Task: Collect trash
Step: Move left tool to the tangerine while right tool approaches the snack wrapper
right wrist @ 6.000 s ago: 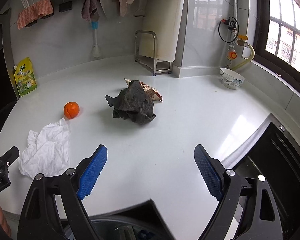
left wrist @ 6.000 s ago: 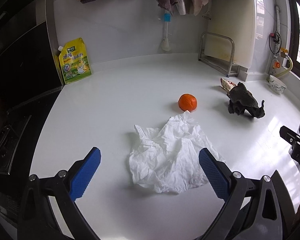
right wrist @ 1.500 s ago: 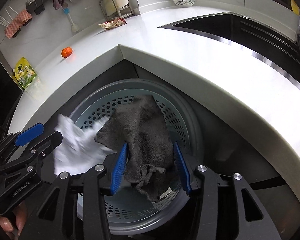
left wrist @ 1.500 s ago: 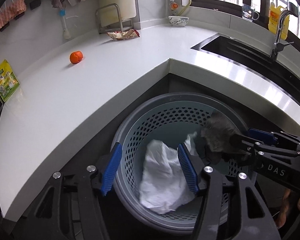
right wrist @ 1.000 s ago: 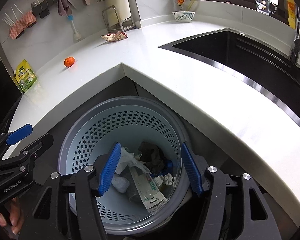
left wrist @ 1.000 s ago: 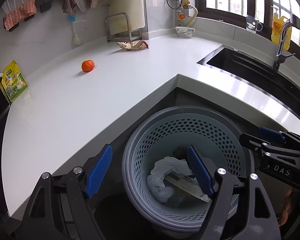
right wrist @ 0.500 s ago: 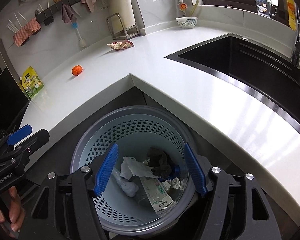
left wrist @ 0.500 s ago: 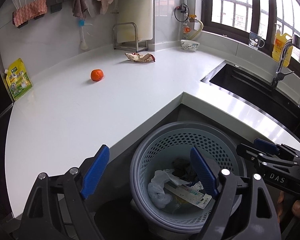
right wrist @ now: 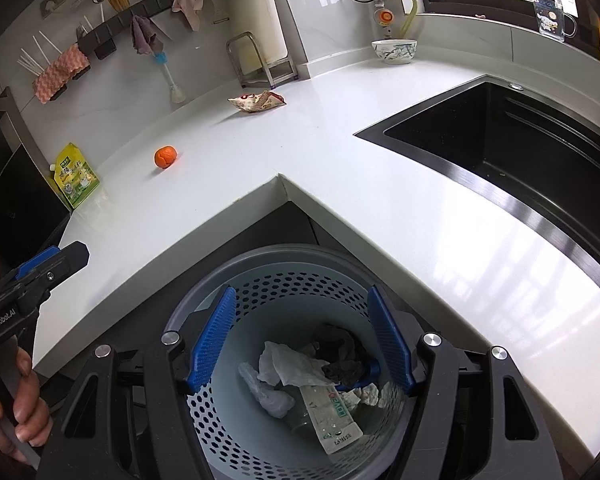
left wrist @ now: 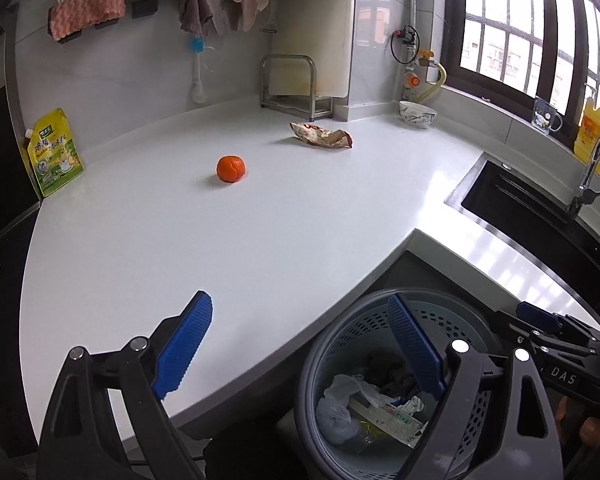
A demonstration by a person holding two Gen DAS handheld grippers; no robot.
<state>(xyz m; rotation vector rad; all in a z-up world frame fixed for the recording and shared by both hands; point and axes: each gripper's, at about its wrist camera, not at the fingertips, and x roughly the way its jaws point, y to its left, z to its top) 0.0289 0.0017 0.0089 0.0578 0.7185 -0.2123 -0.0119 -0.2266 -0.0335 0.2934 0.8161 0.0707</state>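
Observation:
A grey perforated trash basket [right wrist: 260, 276] stands on the floor below the counter corner; it also shows in the left wrist view [left wrist: 452, 312]. Inside lie white tissue [right wrist: 288, 368], a dark rag [right wrist: 340, 360] and other wrappers. My right gripper [right wrist: 300, 348] is open and empty above the basket. My left gripper [left wrist: 300, 344] is open and empty over the counter's front edge. An orange [left wrist: 231, 168] and a crumpled snack wrapper [left wrist: 320, 138] lie on the white counter [left wrist: 220, 240]; both also show in the right wrist view, orange [right wrist: 165, 157], wrapper [right wrist: 257, 102].
A yellow-green pouch [left wrist: 54, 152] leans on the left wall. A steel rack [left wrist: 296, 88] with a cutting board and a bowl [left wrist: 417, 114] stand at the back. A black sink [right wrist: 520, 148] is on the right, with a tap [left wrist: 592, 164].
Both grippers let go of the tissue and the dark rag into the basket, opened wider, and rose. The left gripper has swung up toward the counter.

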